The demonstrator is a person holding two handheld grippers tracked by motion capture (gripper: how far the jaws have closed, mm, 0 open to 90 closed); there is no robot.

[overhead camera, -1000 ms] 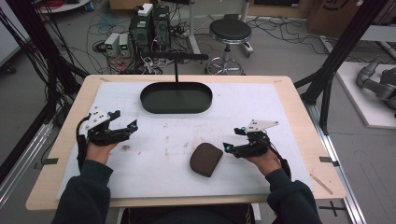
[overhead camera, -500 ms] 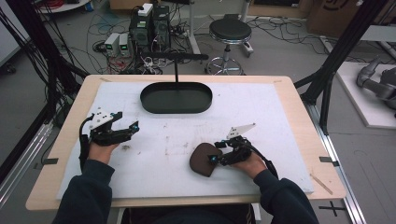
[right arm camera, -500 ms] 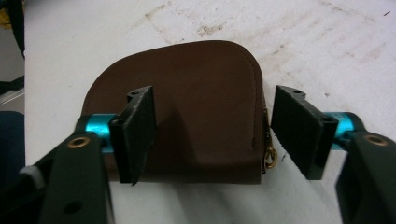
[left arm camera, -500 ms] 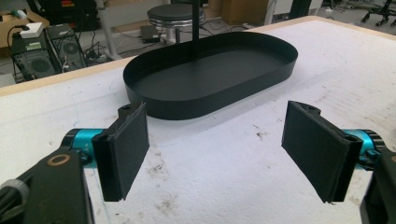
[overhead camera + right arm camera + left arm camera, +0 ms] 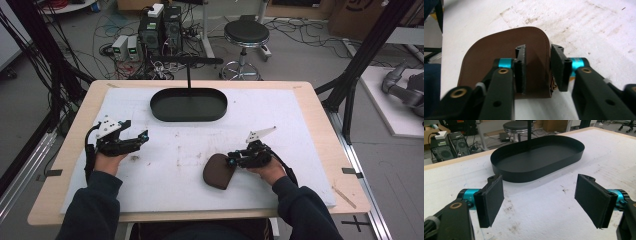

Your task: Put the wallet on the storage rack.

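Note:
A brown leather pouch [image 5: 218, 171] lies flat on the white mat near the front, right of centre. My right gripper [image 5: 231, 160] reaches it from the right. In the right gripper view its jaws have narrowed on the pouch's [image 5: 499, 47] right edge, one over the top and one against the side, so my right gripper [image 5: 538, 67] is shut on it. My left gripper [image 5: 142, 136] hovers over the mat's left side. Its jaws stand wide apart with nothing between them, and my left gripper [image 5: 544, 200] faces a black oval tray [image 5: 536, 176].
The black oval tray [image 5: 189, 119] sits at the back centre of the mat, with a thin black pole [image 5: 188, 75] rising behind it. The mat [image 5: 170, 165] is stained. A stool and computers stand beyond the table's far edge.
My right gripper moved left to the pouch, and its jaws closed in on the pouch's right edge. My left gripper stayed roughly where it was, still open.

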